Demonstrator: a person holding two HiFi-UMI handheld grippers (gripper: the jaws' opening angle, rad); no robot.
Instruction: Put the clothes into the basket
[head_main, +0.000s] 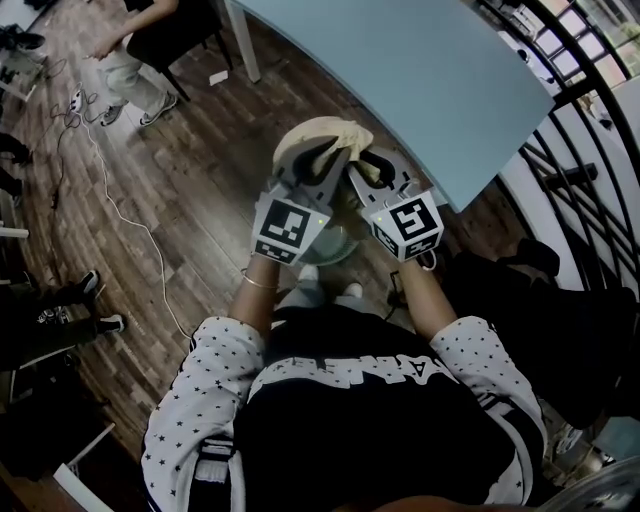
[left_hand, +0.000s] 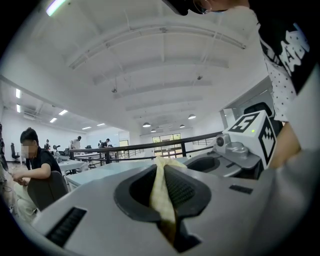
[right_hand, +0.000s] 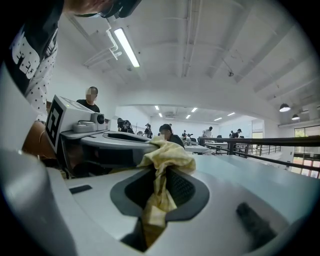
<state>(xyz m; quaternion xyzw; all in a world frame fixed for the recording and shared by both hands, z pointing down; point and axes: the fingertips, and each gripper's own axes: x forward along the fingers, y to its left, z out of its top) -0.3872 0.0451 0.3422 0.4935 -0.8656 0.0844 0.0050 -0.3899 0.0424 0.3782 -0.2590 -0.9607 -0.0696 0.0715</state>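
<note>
Two tools at frame centre, left tool (head_main: 316, 158) and right tool (head_main: 366, 163), each clenched on one crumpled pale-yellow cloth (head_main: 322, 131).

Head view steeply down, gripper views close, level, sharing yellow cloth (right_hand: 165, 155)

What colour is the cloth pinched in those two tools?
The cloth is pale yellow, clearest in the right gripper view.

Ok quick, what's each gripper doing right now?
The left gripper is shut on the yellow cloth.
The right gripper is shut on the same yellow cloth.
</note>
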